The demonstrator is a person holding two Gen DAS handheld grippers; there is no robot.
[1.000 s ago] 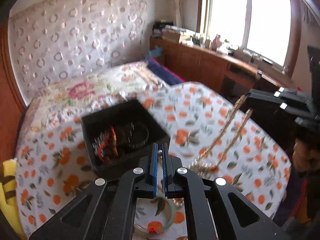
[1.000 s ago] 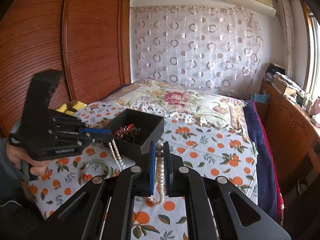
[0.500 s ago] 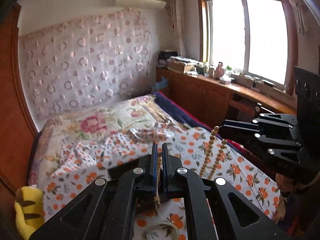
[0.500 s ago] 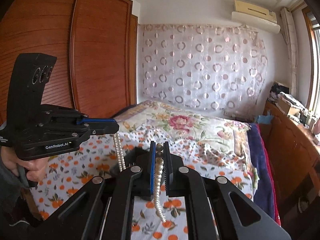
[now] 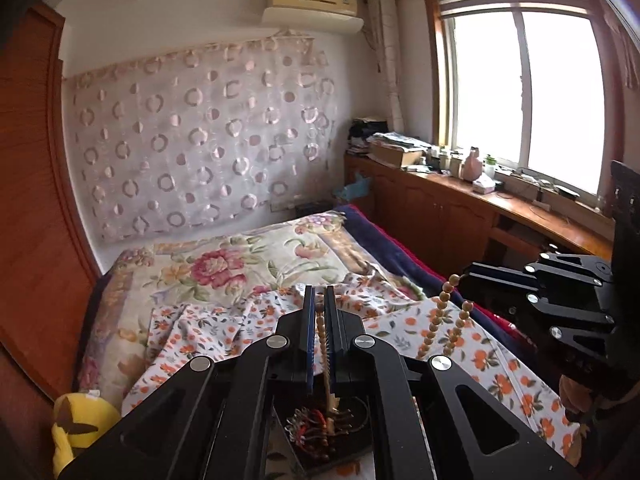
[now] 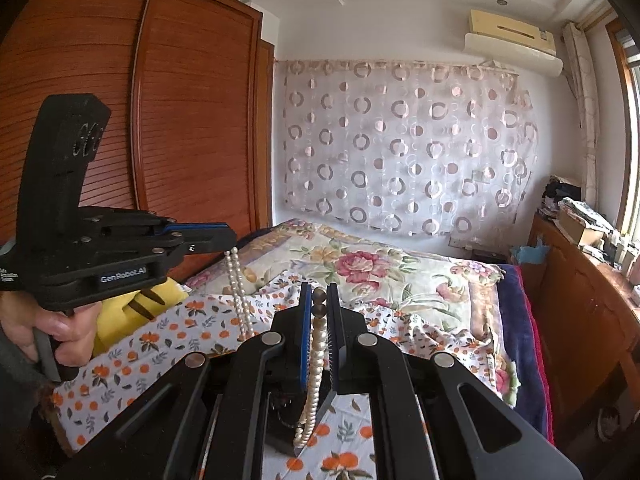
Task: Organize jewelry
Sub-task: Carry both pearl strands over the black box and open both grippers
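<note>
Both grippers clamp one bead necklace [image 6: 314, 354] (pearl-like): left gripper [image 5: 319, 312], right gripper [image 6: 319, 300]. Strand aloft above black box [image 5: 332, 436] on bed [image 5: 500, 364]; stowing undone.

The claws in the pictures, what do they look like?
Both are black, angular frames joined with round silver screws. The left claw and the right claw each have two flat fingers; one finger has a blue strip inside, the other has a toothed edge. White letters on the left one's side read GenRobot.AI. A dark grey sleeve covers the wrist behind it.

Black box [image 5: 332, 436] of jewelry mostly hidden behind left gripper [image 5: 319, 312] fingers [image 5: 308, 340].
</note>
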